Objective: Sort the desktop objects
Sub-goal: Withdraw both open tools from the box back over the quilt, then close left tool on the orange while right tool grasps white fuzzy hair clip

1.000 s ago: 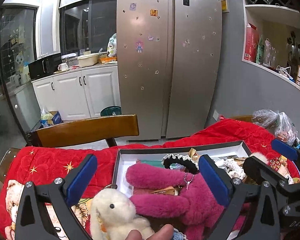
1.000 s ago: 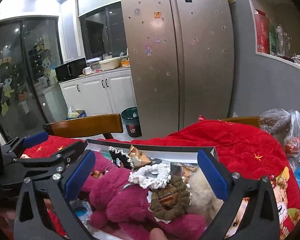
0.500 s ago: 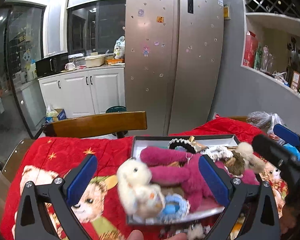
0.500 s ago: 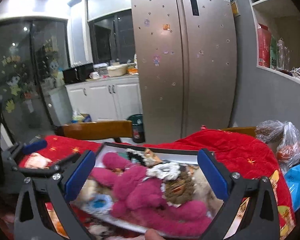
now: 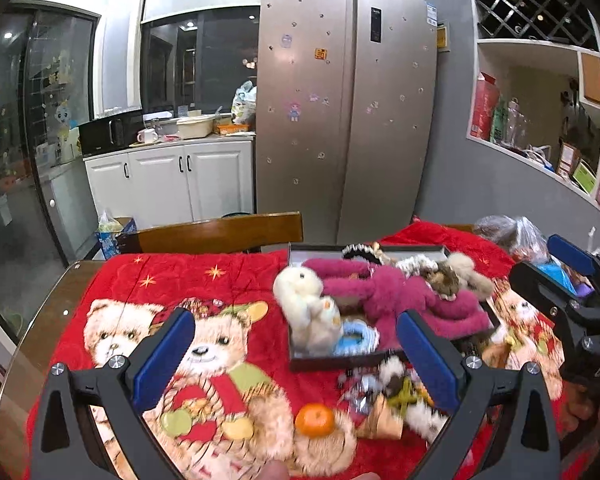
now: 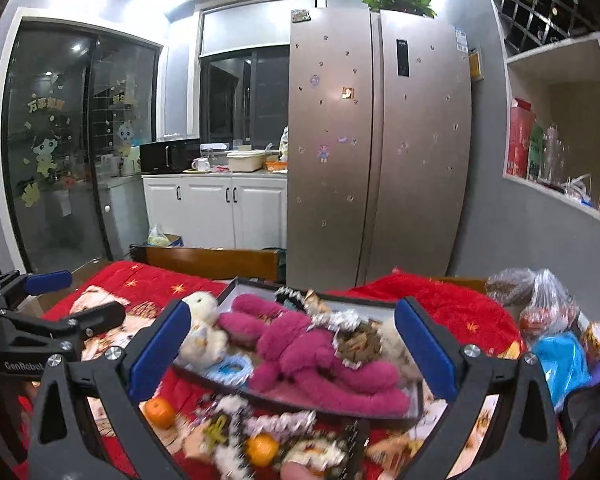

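We look across the worktop [image 5: 60, 320], draped in a red teddy-bear blanket [image 5: 220, 280], toward the dark tray [image 5: 340, 362] that lies ahead and already holds most of the soft things. Across it, the magenta plush [image 5: 388, 292] stretches with its long axis running left to right, the cream rabbit [image 5: 304, 300] propped at its left end and a blue ring [image 5: 358, 336] below it. In front of the tray's near edge the loose clutter waits: a blurred heap of small fluffy trinkets [image 5: 396, 392] and an orange [image 5: 315, 419] on the blanket, with a second orange [image 6: 262, 450] showing in the right wrist view. This heap lies directly ahead of and below the right gripper [image 6: 292, 344], while for the left gripper [image 5: 296, 356] it sits off toward its right jaw, so we judge the right hand the nearer one (the orange, though, lies almost centred under the left). Both pairs of jaws stand spread wide and hold nothing.
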The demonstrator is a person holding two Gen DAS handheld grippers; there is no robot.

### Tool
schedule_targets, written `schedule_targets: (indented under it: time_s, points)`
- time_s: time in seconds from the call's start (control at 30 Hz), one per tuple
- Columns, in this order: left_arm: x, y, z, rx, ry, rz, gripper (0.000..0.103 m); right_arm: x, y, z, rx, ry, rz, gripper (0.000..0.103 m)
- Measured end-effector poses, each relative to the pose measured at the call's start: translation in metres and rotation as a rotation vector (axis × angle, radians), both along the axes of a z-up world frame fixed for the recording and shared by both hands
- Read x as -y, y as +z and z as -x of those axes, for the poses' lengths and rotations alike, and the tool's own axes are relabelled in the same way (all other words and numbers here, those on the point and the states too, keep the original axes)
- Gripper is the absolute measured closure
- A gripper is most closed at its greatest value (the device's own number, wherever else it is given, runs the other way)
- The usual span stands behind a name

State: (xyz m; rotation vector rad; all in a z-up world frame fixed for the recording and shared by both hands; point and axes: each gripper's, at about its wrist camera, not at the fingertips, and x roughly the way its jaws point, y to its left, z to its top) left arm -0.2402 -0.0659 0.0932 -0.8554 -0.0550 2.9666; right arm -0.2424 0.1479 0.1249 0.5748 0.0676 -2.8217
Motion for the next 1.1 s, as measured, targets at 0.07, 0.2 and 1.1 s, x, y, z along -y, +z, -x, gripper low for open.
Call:
schedule_targets:
  time_s: [0.07,0.2,1.1]
  points:
    - [0.002,-0.001,-0.01,-0.008,0.002,0.018,0.0,0.0,0.0,-0.01,0.004,0.009,0.011,0.0]
    - [0.007,-0.013,-0.023,0.007,-0.007,0.018,0.0,0.002,-0.003,-0.026,0.002,0.025,0.013,0.0]
    - [-0.002,-0.136,0.029,0.252,-0.092,0.052,0.0,0.013,-0.14,0.005,0.322,0.214,0.04,0.003]
